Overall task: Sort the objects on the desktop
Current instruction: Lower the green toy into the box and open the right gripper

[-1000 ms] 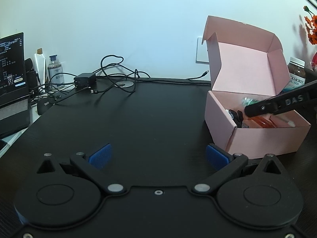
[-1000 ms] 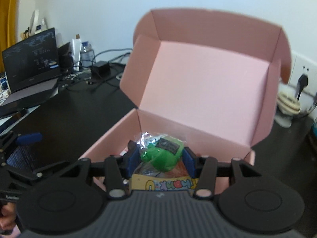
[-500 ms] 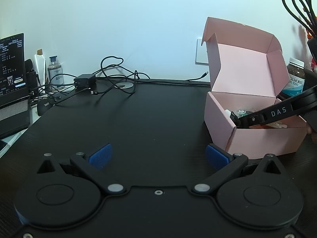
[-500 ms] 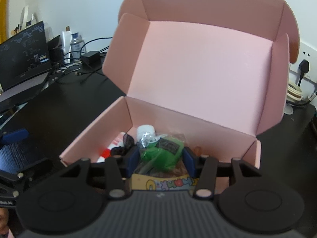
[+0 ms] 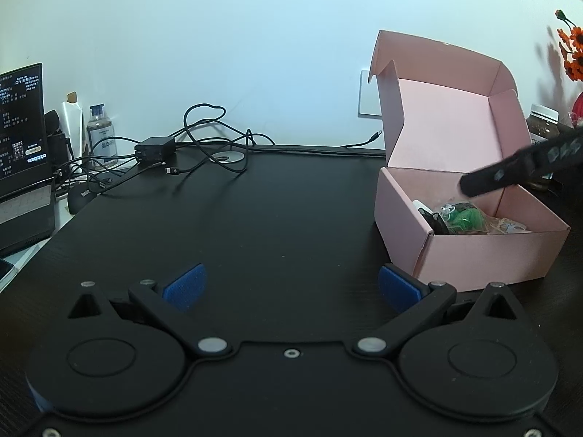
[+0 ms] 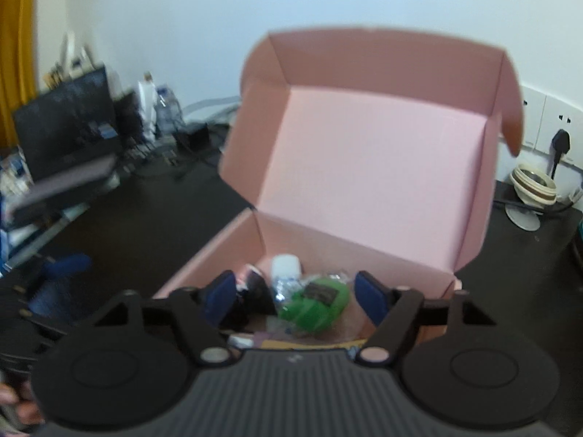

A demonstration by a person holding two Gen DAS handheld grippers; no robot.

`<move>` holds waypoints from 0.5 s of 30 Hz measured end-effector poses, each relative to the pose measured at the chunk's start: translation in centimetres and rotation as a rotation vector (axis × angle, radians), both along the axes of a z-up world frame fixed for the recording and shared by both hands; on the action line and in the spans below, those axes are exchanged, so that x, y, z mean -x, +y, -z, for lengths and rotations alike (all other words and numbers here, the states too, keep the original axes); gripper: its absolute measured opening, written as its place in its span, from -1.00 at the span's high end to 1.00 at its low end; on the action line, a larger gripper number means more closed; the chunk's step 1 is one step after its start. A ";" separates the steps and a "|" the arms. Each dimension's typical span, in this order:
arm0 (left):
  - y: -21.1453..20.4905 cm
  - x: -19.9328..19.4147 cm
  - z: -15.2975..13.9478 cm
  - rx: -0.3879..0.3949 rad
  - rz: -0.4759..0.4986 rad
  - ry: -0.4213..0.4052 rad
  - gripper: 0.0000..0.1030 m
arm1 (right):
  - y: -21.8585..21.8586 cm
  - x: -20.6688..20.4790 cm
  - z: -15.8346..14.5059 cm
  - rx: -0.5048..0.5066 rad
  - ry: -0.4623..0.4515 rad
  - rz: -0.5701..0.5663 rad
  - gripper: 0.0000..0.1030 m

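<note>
The green bagged toy [image 6: 314,307] lies inside the pink box [image 6: 368,167], toward its near-left part, next to a white cap [image 6: 286,265] and a dark item [image 6: 255,298]. Its long axis runs roughly left to right across the box in the right wrist view, though blur hides which end is which. The right gripper [image 6: 293,296] hangs just over it, jaws spread wide to either side and gripping nothing. That view looks down into the box; the left wrist view shows the same box [image 5: 484,255] from the side, with the toy [image 5: 464,216] peeking above the front wall and the right gripper [image 5: 517,171] slanting in from the right above the opening.

The box lid stands upright at the back, so the opening is free from above and the front. The left gripper [image 5: 289,286] rests low over the black desk [image 5: 255,218], jaws wide and holding nothing, its right finger just beside the box's near-left corner. Bare desk stretches ahead to tangled cables [image 5: 204,145] at the far edge; a laptop [image 5: 22,138] sits off to the left.
</note>
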State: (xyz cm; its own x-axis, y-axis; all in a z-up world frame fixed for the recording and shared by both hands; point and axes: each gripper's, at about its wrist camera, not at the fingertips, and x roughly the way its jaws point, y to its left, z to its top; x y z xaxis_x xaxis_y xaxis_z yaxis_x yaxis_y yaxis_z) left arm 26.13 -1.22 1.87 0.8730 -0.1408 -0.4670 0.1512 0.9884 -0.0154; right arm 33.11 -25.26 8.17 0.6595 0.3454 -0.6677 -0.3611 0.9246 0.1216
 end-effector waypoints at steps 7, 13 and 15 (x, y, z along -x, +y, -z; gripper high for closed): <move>0.0 -0.1 0.0 -0.002 0.003 0.004 -1.00 | -1.6 0.9 -0.9 -0.019 0.045 -0.015 0.60; -0.1 -0.1 0.0 -0.002 0.002 0.006 -1.00 | -2.7 0.4 0.9 -0.046 0.123 0.022 0.64; -0.1 -0.2 0.0 -0.003 0.002 0.008 -1.00 | -2.6 0.0 1.6 -0.055 0.130 0.033 0.68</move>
State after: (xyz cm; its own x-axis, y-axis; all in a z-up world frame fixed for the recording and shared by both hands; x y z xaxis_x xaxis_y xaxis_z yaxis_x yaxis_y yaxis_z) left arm 26.30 -1.33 1.85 0.8688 -0.1414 -0.4745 0.1534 0.9881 -0.0136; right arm 33.07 -27.86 6.52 0.5805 0.3635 -0.7287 -0.3086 0.9263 0.2162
